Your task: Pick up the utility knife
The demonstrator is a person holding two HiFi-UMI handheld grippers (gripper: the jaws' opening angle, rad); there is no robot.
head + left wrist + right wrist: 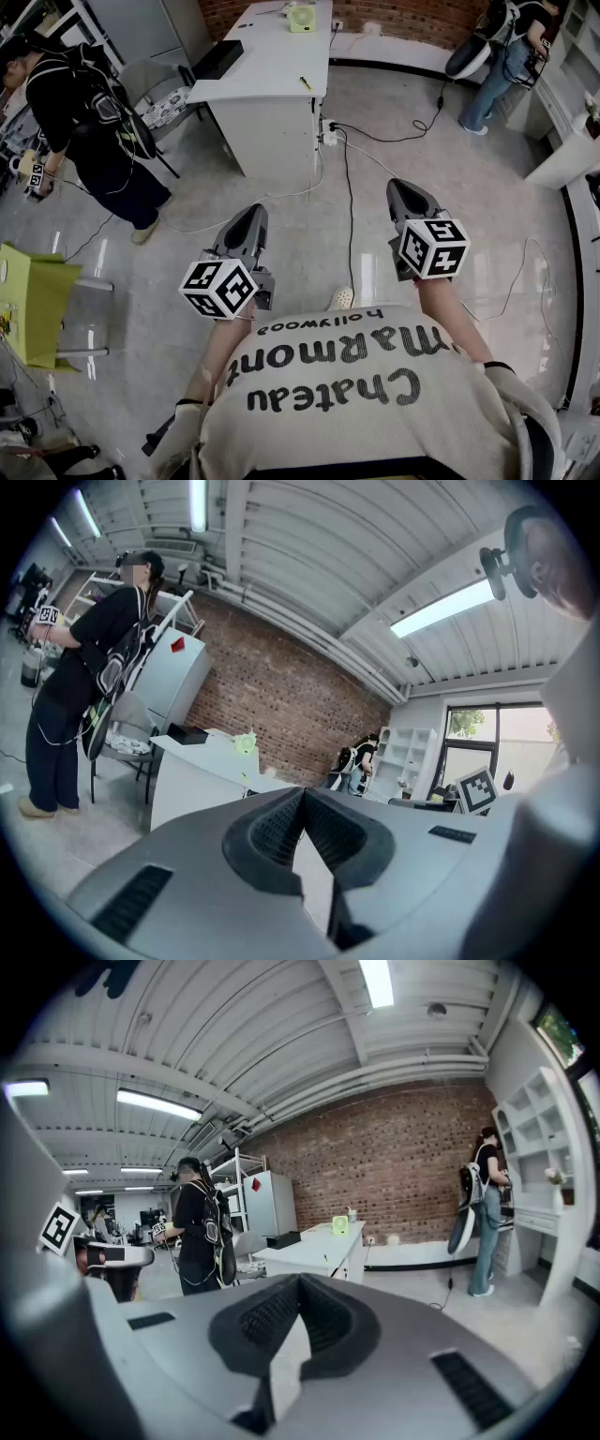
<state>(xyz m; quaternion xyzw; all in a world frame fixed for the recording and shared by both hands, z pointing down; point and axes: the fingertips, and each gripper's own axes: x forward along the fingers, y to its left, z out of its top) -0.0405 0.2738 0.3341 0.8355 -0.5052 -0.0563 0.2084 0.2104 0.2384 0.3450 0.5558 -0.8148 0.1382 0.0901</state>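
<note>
The utility knife (306,83) is a small yellow thing lying on the white table (272,66) across the room; in the right gripper view the knife (325,1258) shows as a yellow speck on that table (314,1246). My left gripper (251,216) and right gripper (401,189) hang over bare floor, well short of the table, both pointing toward it. Each is shut with nothing between its pads, as the left gripper view (302,794) and the right gripper view (300,1281) show.
A green fan (301,19) and a black box (217,58) also sit on the table. Cables (349,187) and a power strip (330,136) lie on the floor before it. A person in black (84,122) stands left by a chair (155,89); another person (506,47) stands far right.
</note>
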